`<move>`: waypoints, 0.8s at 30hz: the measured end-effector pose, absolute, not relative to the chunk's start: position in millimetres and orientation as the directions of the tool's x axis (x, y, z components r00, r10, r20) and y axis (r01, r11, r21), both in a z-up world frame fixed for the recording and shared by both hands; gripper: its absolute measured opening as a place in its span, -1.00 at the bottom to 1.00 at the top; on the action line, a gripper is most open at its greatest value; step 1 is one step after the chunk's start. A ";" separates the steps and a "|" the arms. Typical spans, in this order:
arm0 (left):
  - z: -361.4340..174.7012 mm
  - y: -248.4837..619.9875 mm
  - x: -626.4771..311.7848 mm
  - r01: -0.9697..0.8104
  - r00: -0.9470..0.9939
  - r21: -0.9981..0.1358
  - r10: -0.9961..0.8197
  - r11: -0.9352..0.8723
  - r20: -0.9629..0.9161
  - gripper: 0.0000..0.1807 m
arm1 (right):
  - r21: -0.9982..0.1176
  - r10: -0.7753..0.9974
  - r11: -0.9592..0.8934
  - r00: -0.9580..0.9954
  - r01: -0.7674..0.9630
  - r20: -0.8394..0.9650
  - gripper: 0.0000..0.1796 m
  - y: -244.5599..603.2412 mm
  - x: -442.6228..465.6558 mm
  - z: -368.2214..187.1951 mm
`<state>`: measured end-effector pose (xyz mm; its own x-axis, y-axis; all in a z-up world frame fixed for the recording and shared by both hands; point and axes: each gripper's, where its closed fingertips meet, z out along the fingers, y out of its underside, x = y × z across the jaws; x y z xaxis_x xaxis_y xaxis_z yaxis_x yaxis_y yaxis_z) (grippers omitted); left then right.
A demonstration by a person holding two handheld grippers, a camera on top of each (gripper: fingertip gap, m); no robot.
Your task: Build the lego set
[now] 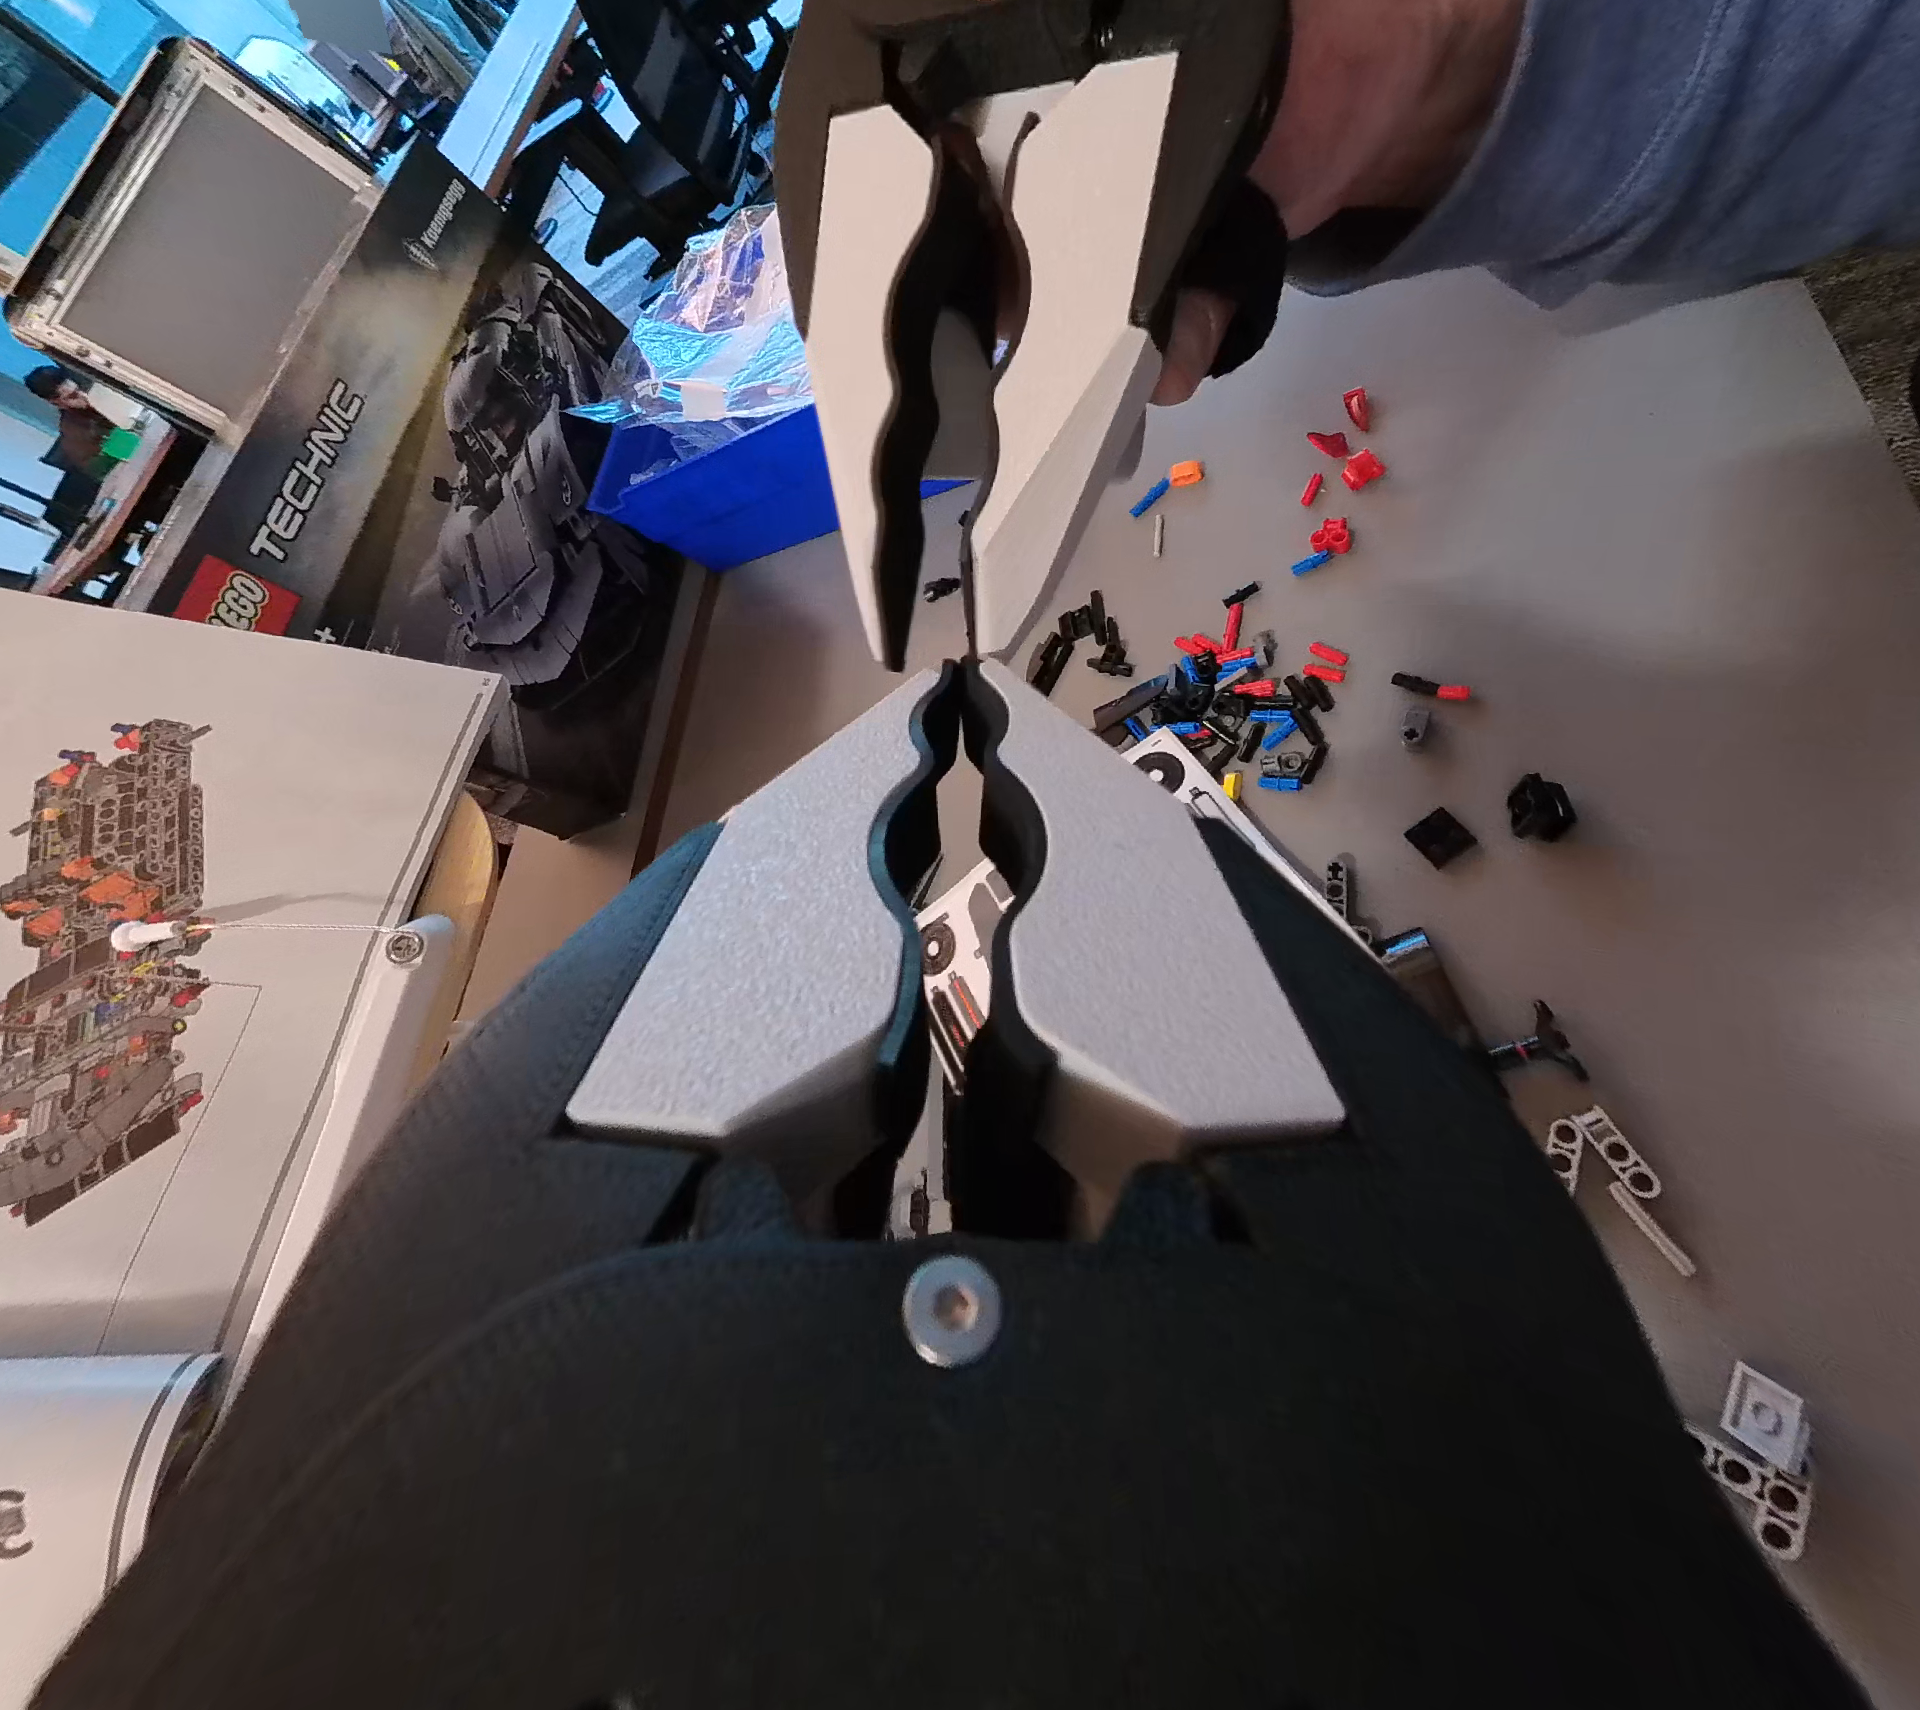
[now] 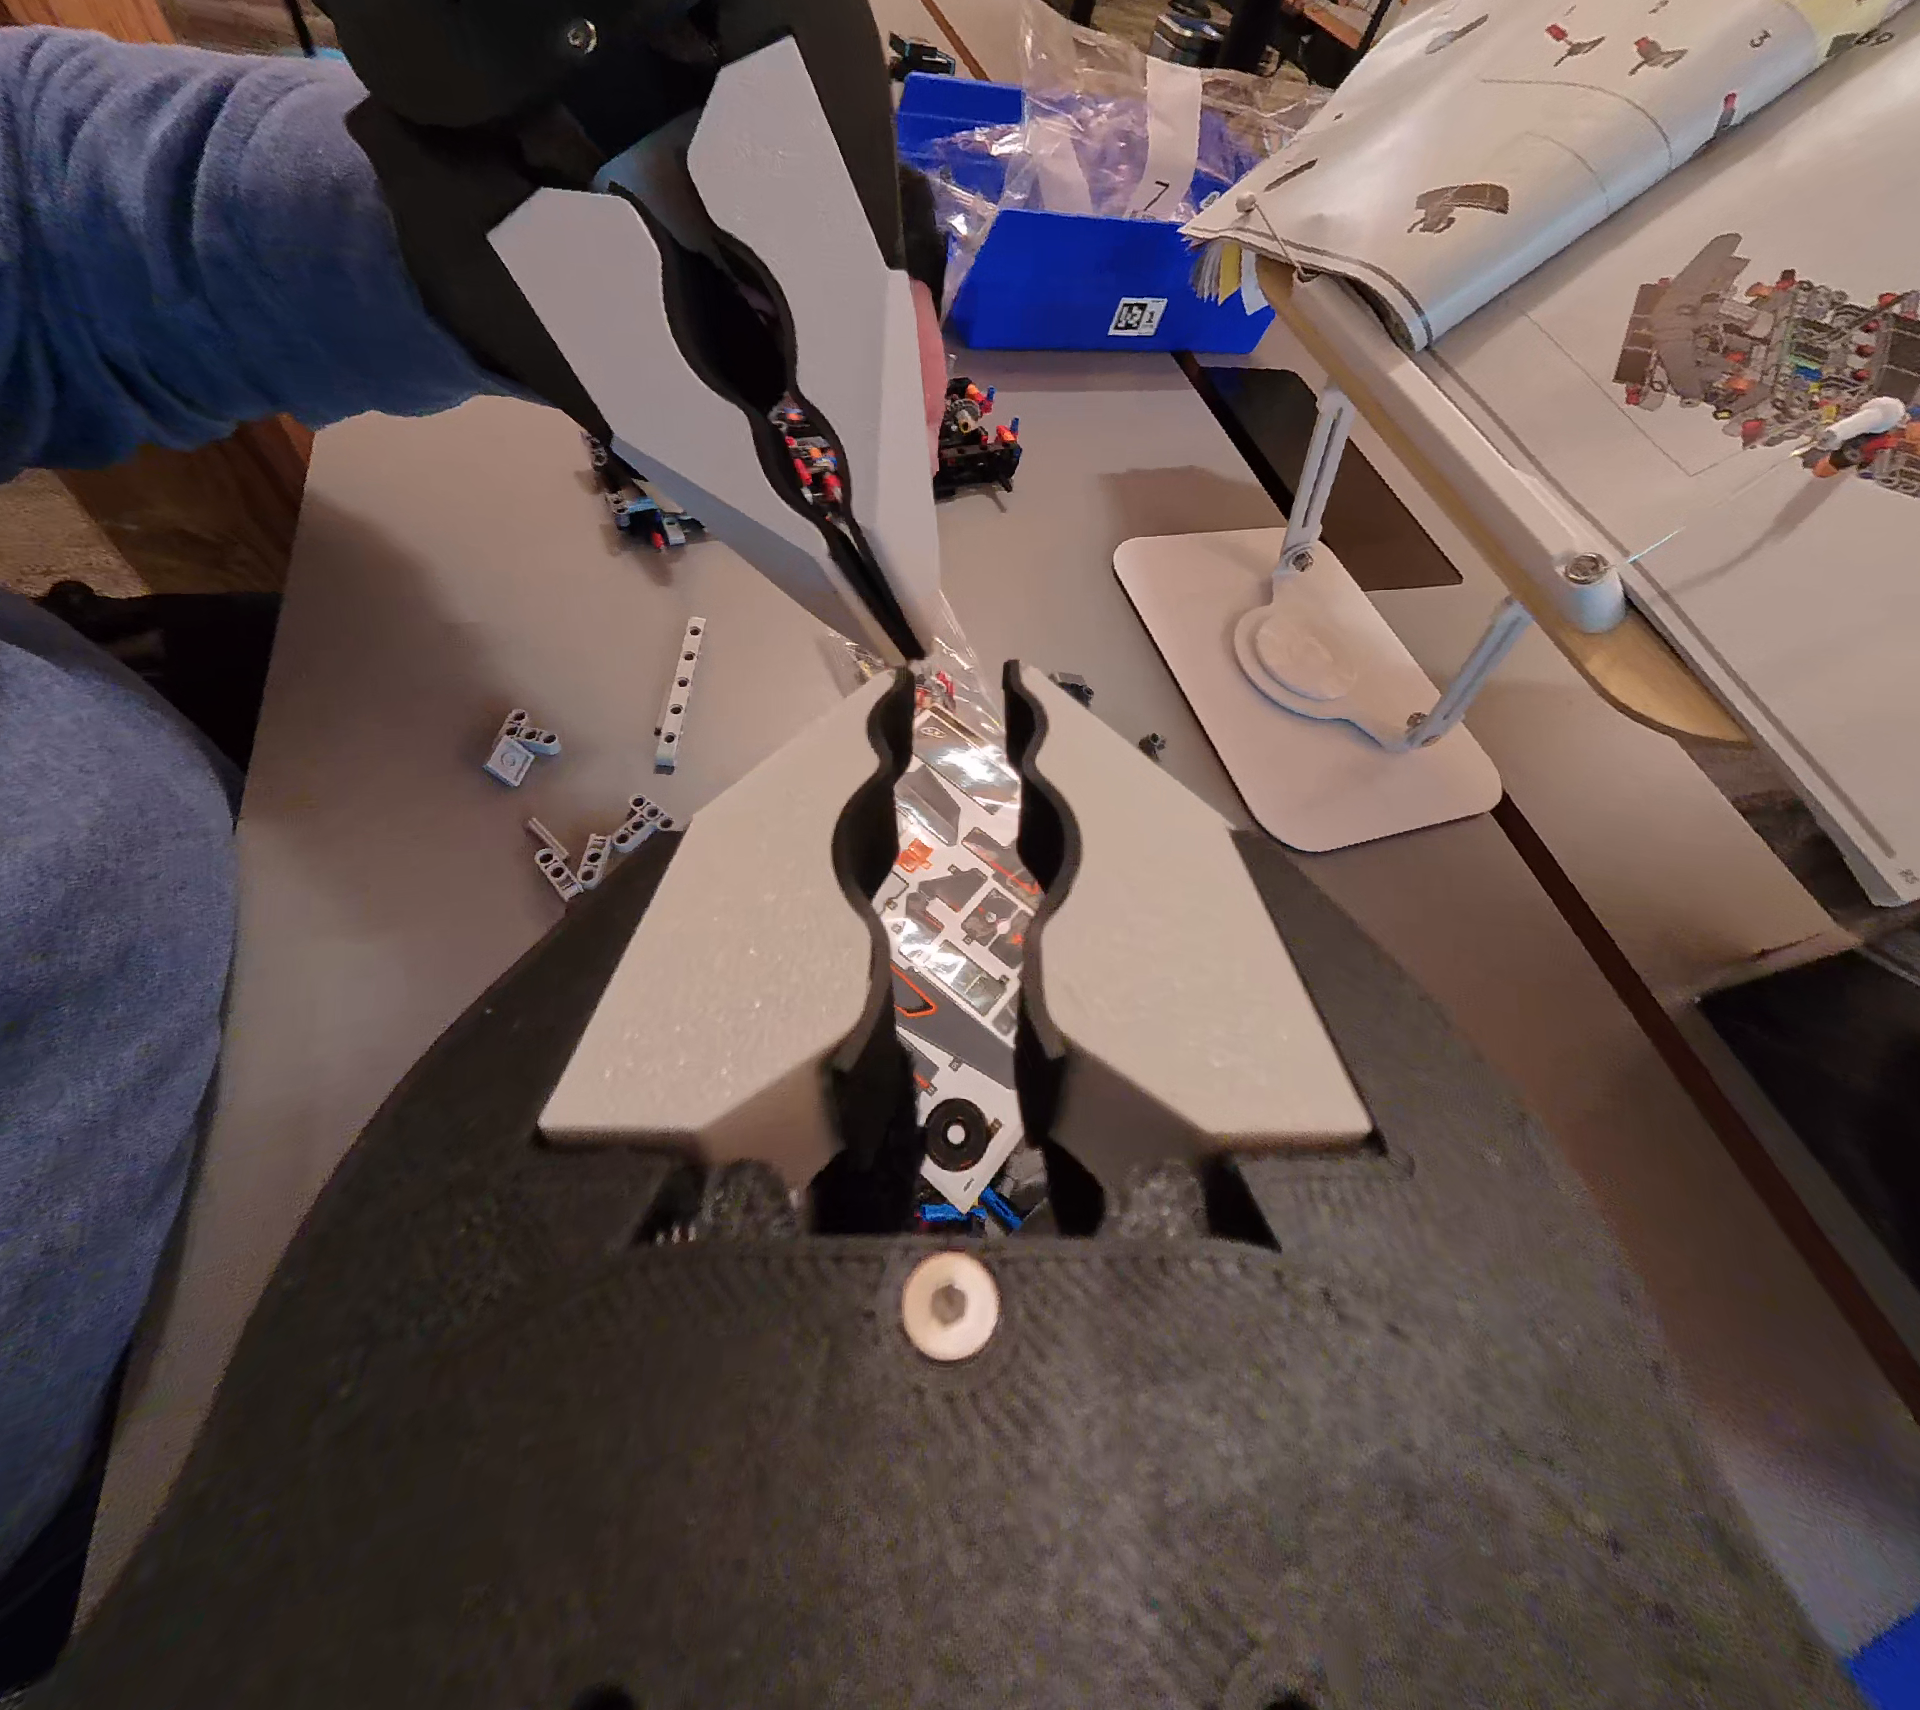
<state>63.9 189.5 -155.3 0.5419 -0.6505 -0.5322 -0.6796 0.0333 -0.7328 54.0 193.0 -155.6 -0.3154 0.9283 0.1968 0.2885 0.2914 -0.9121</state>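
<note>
Left claw (image 1: 961, 673) pressed together, pinching clear bag (image 2: 961, 658) edge. Right claw (image 2: 961, 684) spread, tips straddling same bag and sticker sheet (image 2: 956, 933) over desk (image 1: 1558, 621). Loose lego pieces (image 1: 1236, 704) scattered just beyond. Farther: blue bin (image 2: 1081, 278), manual (image 2: 1662, 330) on stand.

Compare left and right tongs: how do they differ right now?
Left tongs are shut, tips apparently pinching the clear bag; right tongs are open, holding nothing. Left tongs angle down onto the bag; right tongs point at it from the opposite side. Both have grey fingers with wavy black pads.
</note>
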 end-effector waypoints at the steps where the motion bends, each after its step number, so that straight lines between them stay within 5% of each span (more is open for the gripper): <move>1: -155.3 189.8 64.0 -0.681 0.541 -0.731 -0.649 0.034 -0.534 -1.00 | -0.914 0.926 0.290 -0.324 0.282 0.194 -0.86 191.5 54.4 -155.1; 13: -135.7 191.6 61.4 -0.526 0.648 -0.849 -0.622 0.053 -0.440 -1.00 | -0.962 0.951 0.187 -0.283 0.202 0.125 -0.80 202.5 61.8 -138.7; 18: -102.9 192.6 54.6 -0.164 0.755 -0.983 -0.630 0.088 -0.182 -1.00 | -0.993 0.942 -0.097 -0.318 0.063 -0.112 -0.84 206.6 66.0 -124.8; 24: -85.8 197.8 49.3 0.259 0.727 -0.962 -0.673 0.084 0.137 -1.00 | -0.899 0.835 -0.426 -0.427 -0.103 -0.347 -0.88 208.3 63.1 -106.9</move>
